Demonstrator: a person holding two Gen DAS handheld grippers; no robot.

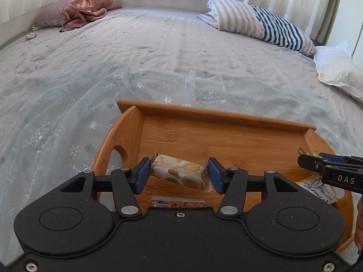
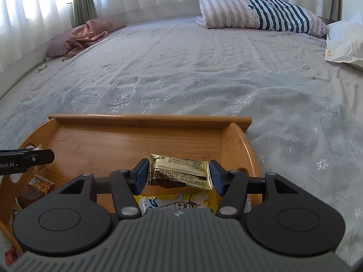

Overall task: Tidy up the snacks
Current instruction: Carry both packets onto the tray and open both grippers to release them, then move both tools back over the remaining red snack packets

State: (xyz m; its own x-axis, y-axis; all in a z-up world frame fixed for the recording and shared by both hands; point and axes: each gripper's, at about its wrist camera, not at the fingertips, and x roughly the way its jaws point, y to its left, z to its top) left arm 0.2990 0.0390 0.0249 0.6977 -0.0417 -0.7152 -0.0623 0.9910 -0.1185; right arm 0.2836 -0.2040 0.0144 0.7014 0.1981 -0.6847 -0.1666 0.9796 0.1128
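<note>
Two tongs hover over a wooden tray (image 1: 204,136) on the bed (image 1: 158,56): the left tongs (image 1: 179,175) pinch a beige snack packet (image 1: 179,173), the right tongs (image 2: 179,175) pinch a gold snack packet (image 2: 179,172), with a yellow packet (image 2: 172,201) lying below in the tray.

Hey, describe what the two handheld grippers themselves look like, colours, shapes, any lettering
Both are matte black with blue rectangular finger pads on jointed link arms pinned by silver rivets, above two rounded housings with circular caps. The left gripper has a flat, speckled black body; its side reads "bot.AI". The right gripper has a grey ribbed centre panel; its side shows white letters "DAS". No cables or sleeves are visible.
</note>
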